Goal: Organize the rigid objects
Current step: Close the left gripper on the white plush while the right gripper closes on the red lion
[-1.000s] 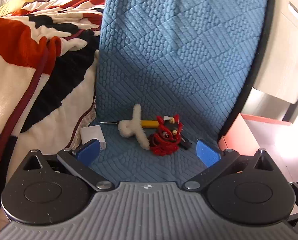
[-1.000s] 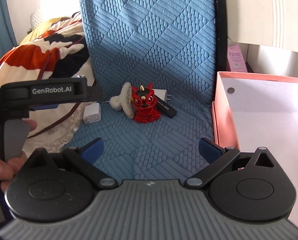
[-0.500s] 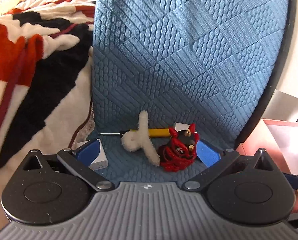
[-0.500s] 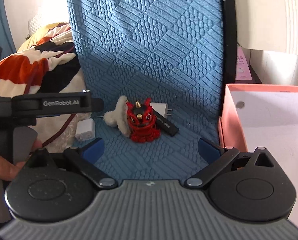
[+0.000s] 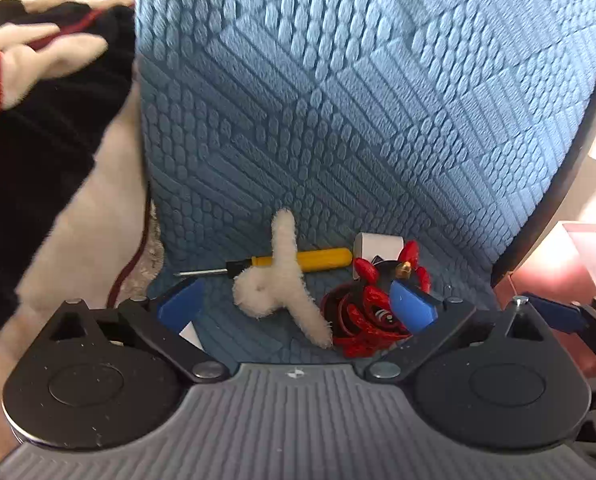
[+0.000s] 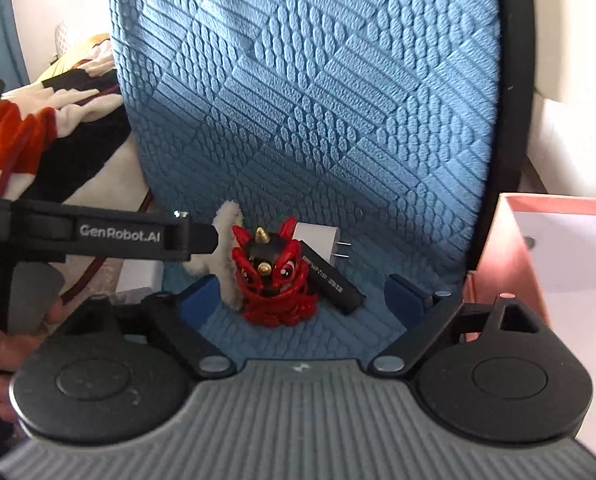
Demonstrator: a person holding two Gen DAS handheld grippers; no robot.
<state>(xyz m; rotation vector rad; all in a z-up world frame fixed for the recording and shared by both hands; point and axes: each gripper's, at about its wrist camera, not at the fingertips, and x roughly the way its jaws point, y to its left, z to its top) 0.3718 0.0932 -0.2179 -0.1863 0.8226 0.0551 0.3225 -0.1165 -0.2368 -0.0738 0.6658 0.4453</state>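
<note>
A red lion-dance figurine (image 6: 275,276) stands on the blue quilted cushion (image 6: 306,100); it also shows in the left wrist view (image 5: 366,316). A white fluffy piece (image 5: 281,280), a yellow-handled screwdriver (image 5: 318,261), a white plug adapter (image 6: 318,240) and a black stick (image 6: 330,282) lie around it. My left gripper (image 5: 295,306) is open, its jaws spanning the fluffy piece and the figurine's left side. My right gripper (image 6: 302,300) is open, with the figurine and black stick between its jaws. The left gripper body (image 6: 117,234) crosses the right wrist view.
A pink box (image 6: 558,264) with a white inside stands right of the cushion. A red, black and cream blanket (image 5: 37,120) lies on the left. A second white adapter (image 6: 137,276) sits at the cushion's left edge, partly hidden.
Both grippers have moved forward toward the objects. The figurine and fluffy piece now lie between the jaws of each gripper. Nothing has been taken hold of.
</note>
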